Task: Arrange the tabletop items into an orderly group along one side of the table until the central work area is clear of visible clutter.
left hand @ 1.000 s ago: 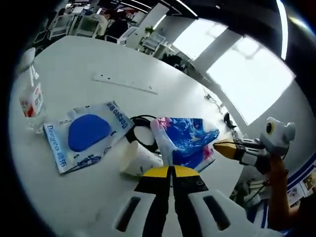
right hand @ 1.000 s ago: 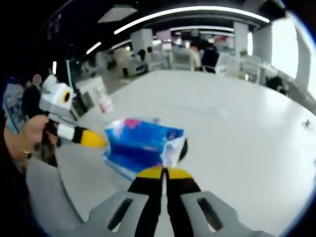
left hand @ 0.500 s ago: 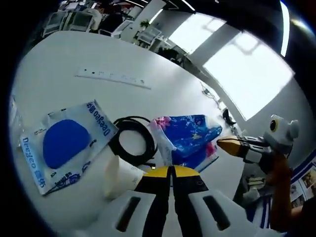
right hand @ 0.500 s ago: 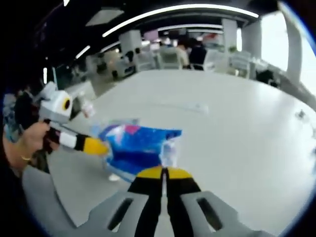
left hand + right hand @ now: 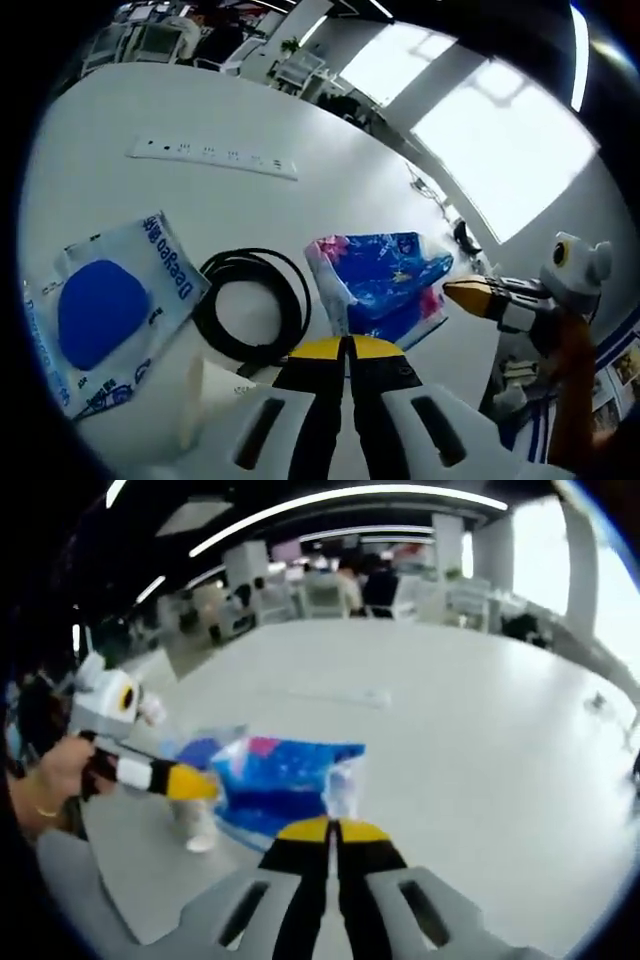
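In the left gripper view the left gripper (image 5: 345,345) has its jaws pressed together on a white plastic edge of the blue pack (image 5: 385,280), which spreads ahead and to the right of the tips. Just left of the tips lies a coiled black cable (image 5: 250,305) on the white table (image 5: 130,210). Left of the cable lies a clear pouch (image 5: 105,305) with a blue oval inside. A white cup (image 5: 215,395) lies on its side beside the gripper's left jaw, near the cable. Far ahead, beyond the cable, a white power strip (image 5: 212,157) lies flat. The right gripper comes in from the right, its yellow tips close to the pack's right corner.

In the right gripper view the right gripper (image 5: 330,827) has its jaws closed on the pack's (image 5: 275,780) white end directly ahead of the tips. The left gripper (image 5: 195,783) enters from the left, held by a hand (image 5: 50,785), its yellow tip touching the pack's left side. A blurred white object, perhaps the cup, sits below that tip. The strip (image 5: 335,695) lies farther ahead on the table (image 5: 480,740).
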Tool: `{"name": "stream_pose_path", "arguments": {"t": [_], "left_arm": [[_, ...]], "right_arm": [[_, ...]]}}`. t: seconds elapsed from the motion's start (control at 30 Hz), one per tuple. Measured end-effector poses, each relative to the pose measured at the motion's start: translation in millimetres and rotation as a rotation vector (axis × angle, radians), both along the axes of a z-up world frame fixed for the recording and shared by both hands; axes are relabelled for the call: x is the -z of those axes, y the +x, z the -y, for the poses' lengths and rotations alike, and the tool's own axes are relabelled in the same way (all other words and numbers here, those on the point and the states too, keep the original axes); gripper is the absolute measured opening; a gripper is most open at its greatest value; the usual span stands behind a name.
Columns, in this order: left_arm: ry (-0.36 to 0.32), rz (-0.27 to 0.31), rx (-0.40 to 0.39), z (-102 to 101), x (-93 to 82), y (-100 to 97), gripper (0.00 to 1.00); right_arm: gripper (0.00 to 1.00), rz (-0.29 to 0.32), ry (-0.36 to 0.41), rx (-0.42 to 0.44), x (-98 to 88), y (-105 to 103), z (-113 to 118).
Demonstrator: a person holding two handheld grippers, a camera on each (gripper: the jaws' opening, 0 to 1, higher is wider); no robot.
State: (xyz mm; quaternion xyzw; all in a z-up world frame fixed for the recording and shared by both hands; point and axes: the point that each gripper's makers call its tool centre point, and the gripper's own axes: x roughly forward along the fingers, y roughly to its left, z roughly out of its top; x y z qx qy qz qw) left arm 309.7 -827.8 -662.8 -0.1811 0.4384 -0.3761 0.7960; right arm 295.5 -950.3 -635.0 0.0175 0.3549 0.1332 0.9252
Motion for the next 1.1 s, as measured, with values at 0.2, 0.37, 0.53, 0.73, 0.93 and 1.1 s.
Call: {"name": "stream_pose_path", "arguments": {"t": [0.2,0.37,0.53,0.73,0.93,1.1], "left_arm": [[-0.004,-0.018,-0.016,8.7,7.7,6.8,0.0],[0.003,-0.019,-0.015,17.2,13.8,7.2,0.0],[0.046,0.021,-0.009,20.5,22.5,9.5,0.0],[0.055,0.007,-0.013,26.8,31.7,8.1,0.0],[0.071,0.012,-0.024,31.3,39.6,13.6,0.0],[0.096,0.016,-0.033,31.6,47.0,16.5,0.0]], "right_arm": [[0.0,0.013,0.0,0.011,6.2,9.5,10.1],[0.0,0.001,-0.009,0.028,14.5,12.8,19.2],[0.0,-0.01,-0.007,0.036,23.1,18.8,26.2],[0.0,-0.036,-0.028,0.025,37.4,20.7,32.6],[0.0,-0.056,-0.033,0.022,52.6,24.8,39.5],[0.0,-0.062,-0.032,0.005,62.0,26.7,40.8]]}}
